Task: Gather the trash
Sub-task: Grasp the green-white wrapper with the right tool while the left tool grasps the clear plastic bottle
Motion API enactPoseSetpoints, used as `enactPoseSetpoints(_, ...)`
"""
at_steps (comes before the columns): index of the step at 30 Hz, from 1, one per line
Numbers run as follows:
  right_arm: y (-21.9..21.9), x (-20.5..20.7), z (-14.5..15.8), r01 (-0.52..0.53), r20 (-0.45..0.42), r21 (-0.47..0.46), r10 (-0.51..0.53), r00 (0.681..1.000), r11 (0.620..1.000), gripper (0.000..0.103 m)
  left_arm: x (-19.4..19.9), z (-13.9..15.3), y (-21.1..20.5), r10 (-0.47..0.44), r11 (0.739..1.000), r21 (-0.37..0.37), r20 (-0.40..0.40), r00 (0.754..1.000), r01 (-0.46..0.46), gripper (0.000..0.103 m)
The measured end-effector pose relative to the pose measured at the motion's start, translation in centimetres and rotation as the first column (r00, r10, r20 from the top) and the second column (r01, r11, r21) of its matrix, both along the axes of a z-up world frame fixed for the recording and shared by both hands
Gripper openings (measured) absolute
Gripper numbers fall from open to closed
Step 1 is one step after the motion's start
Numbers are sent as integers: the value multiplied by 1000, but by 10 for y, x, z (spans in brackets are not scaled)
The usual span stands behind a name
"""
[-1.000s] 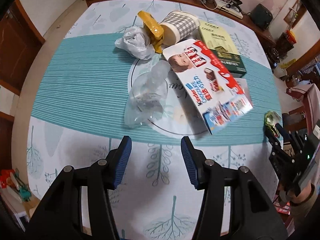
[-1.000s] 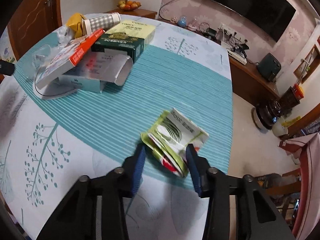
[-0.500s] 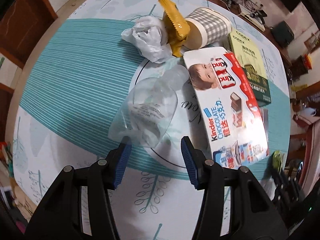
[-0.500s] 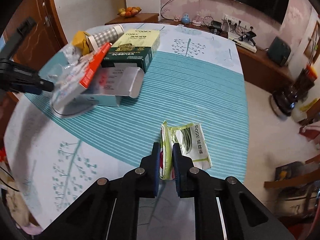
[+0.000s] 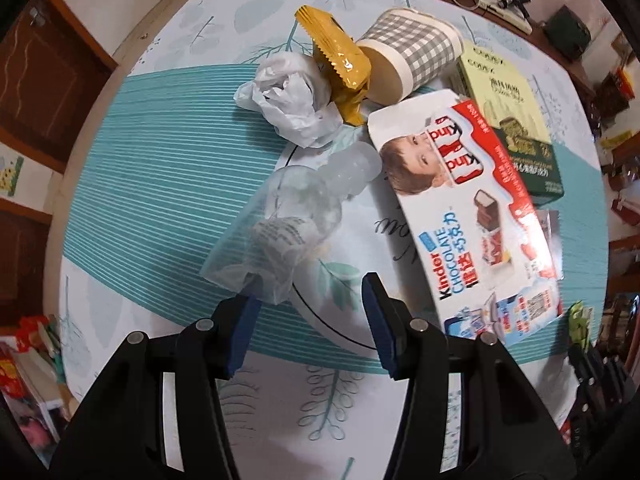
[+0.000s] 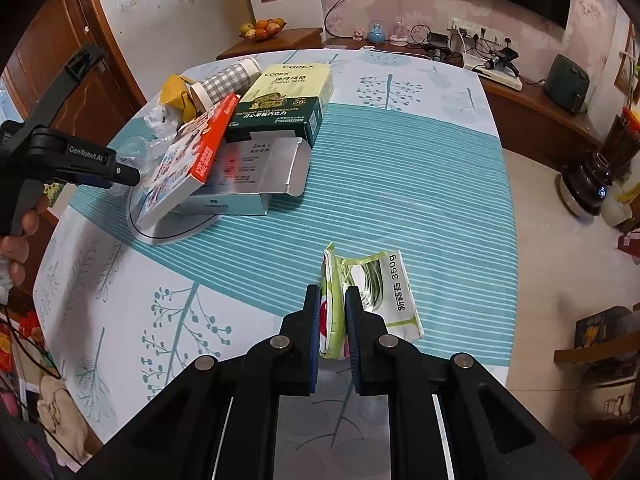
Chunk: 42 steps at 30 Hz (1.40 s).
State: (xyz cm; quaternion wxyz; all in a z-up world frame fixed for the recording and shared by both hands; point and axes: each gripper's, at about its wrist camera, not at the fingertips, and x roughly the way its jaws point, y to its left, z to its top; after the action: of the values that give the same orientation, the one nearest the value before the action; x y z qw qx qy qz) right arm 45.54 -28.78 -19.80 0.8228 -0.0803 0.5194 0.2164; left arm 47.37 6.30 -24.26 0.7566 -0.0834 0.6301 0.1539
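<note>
My right gripper (image 6: 333,294) is shut on a green and white food wrapper (image 6: 384,288) and holds it over the table's near edge. My left gripper (image 5: 308,296) is open, its left finger at the bottom edge of a crushed clear plastic bottle (image 5: 292,224) lying on the table. Past the bottle lie a white crumpled bag (image 5: 292,100), a yellow snack wrapper (image 5: 340,60), a checked paper cup (image 5: 408,56) on its side, a Kinder chocolate box (image 5: 468,216) and a green Codex box (image 5: 512,120). The left gripper also shows in the right wrist view (image 6: 124,176).
The trash sits on and around a white round mat (image 5: 344,272) on a round table with a teal striped cloth (image 6: 400,184). An opened silver carton (image 6: 256,168) lies under the Kinder box. A sideboard with a fruit bowl (image 6: 262,30) stands behind the table.
My right gripper closed on the green wrapper and lifted it. My left gripper moved forward to the clear bottle, staying open.
</note>
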Motion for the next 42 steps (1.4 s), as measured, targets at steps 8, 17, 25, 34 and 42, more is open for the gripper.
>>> enactPoseSetpoints(8, 2, -2, 1, 7, -21, 28, -7, 1000, 1000, 12, -14, 24, -2, -85, 996, 8, 6, 996, 85, 48)
enactPoseSetpoints(17, 5, -6, 0, 19, -37, 62, -17, 999, 998, 12, -18, 46, 2, -126, 992, -1, 14, 992, 126, 48)
enactPoseSetpoints(25, 4, -9, -1, 30, -45, 77, -27, 999, 997, 12, -10, 20, -1, -156, 983, 87, -45, 987, 159, 48)
enactPoseSetpoints(34, 0, -18, 0, 37, -45, 78, -34, 998, 996, 12, -1, 11, -5, -170, 965, 197, -20, 985, 171, 37)
enactPoseSetpoints(42, 1, -35, 5, 37, -53, 91, -32, 998, 995, 12, -23, 26, -10, -167, 958, 240, 22, 986, 157, 25)
